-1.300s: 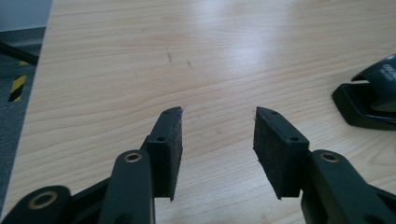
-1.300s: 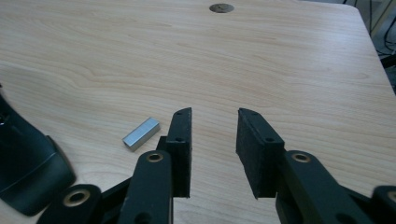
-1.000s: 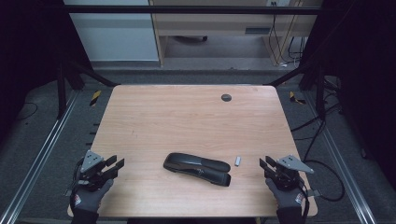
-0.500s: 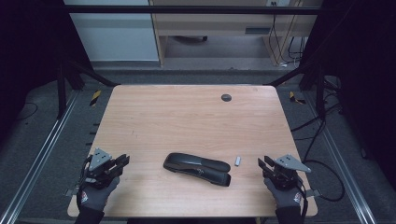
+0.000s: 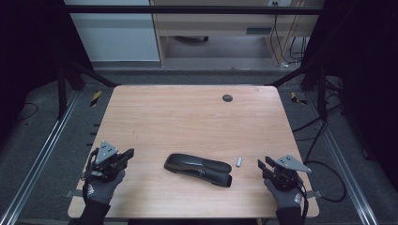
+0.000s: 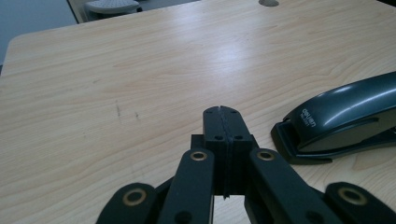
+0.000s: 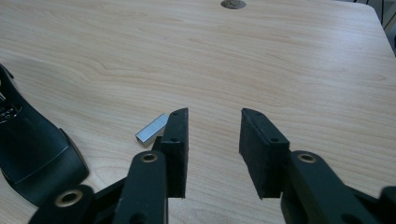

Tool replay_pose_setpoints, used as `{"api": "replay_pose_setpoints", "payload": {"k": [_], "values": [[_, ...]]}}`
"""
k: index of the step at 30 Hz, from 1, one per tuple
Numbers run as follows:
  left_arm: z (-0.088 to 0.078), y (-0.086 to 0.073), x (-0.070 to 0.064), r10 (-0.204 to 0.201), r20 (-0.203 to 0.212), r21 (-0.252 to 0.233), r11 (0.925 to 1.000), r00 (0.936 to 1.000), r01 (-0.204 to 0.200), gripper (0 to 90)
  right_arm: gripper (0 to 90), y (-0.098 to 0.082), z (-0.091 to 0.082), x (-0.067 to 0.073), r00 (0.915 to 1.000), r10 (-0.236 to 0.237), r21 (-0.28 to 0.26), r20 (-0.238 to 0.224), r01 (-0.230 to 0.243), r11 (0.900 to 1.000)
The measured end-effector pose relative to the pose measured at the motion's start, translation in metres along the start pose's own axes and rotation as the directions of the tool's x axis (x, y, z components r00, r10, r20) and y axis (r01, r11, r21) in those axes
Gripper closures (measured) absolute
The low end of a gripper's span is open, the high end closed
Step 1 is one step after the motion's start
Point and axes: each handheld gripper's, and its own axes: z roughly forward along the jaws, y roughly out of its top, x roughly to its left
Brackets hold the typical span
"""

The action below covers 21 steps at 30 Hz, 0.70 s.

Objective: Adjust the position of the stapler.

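Two tongs: left tongs closed empty, right tongs agape

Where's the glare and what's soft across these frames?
High view: dark surround, evenly lit table, low detail. Left gripper view: bright sheen across the wood, highlight on the stapler, near jaws soft. Right gripper view: mild sheen up top, staple strip sharp.

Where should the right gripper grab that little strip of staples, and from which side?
Judging by its pose, take the staple strip across its narrow width, on the two long flat sides, from above. It lies flat on the table, apart from the stapler, and the right gripper is already open.
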Motion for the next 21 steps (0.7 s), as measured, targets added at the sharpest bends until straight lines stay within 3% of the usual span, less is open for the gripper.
{"api": "replay_pose_setpoints", "payload": {"k": [10, 21], "values": [[0.027, 0.022, -0.026, 0.049, 0.029, 0.003, 0.9988, 0.9984, -0.049, 89.8, 58.4, 0.001, 0.000, 0.001, 0.9999, -0.013, -0.004, 0.001, 0.013, 1.000], [0.054, 0.033, -0.051, 0.099, 0.056, 0.047, 0.9937, 0.9935, -0.102, 89.9, 57.6, 0.001, 0.001, 0.001, 0.9999, -0.017, -0.002, 0.001, 0.017, 1.000]]}}
